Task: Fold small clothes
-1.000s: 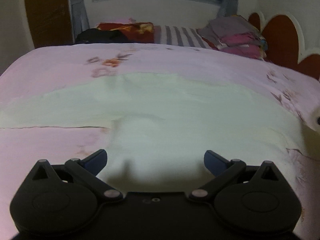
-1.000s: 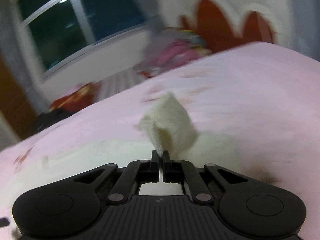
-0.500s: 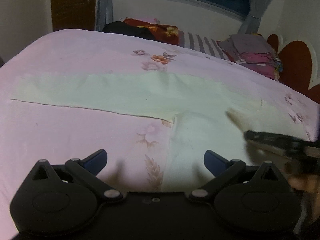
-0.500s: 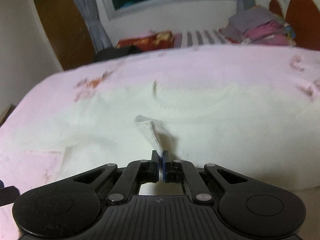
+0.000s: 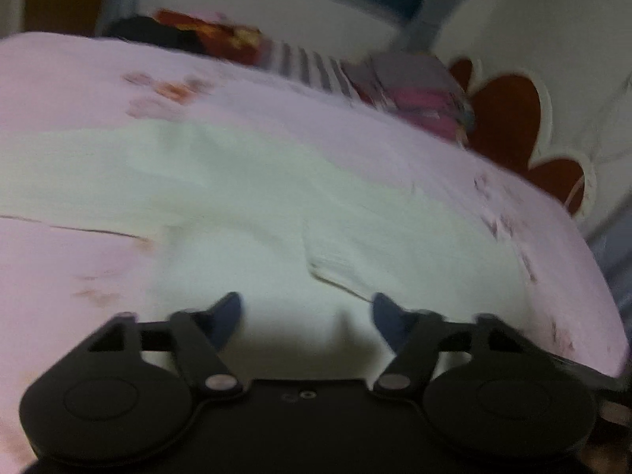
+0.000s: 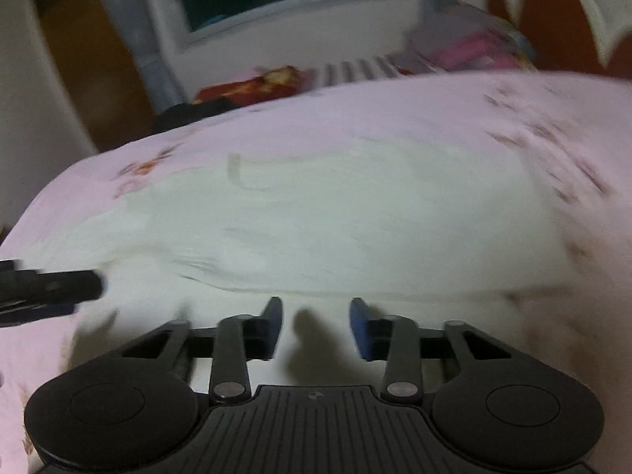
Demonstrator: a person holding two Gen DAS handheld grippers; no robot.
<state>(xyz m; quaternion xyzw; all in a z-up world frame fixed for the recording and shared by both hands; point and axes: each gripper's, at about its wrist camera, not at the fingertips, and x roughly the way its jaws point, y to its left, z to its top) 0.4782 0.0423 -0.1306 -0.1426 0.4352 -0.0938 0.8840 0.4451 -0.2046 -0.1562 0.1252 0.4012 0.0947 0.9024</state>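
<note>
A cream long-sleeved garment (image 5: 245, 197) lies flat on the pink floral bedsheet (image 5: 79, 91). One sleeve stretches to the left, and a folded-in flap edge (image 5: 328, 272) lies on the body. My left gripper (image 5: 306, 312) is open and empty just above the garment's near part. In the right wrist view the garment (image 6: 355, 213) fills the middle, its neckline (image 6: 245, 175) at the far left. My right gripper (image 6: 316, 324) is open and empty over the near hem. The left gripper's tip (image 6: 51, 286) shows at the left edge. Both views are blurred.
A pile of folded clothes (image 5: 418, 94) and striped and red bedding (image 5: 245, 43) lie at the far end of the bed. A white and red headboard (image 5: 525, 126) stands at the right. The bed's right edge (image 5: 592, 276) drops off.
My right gripper has opened and let go of the garment's cloth, which now lies folded on the body. My left gripper stayed open and shifted right over the garment.
</note>
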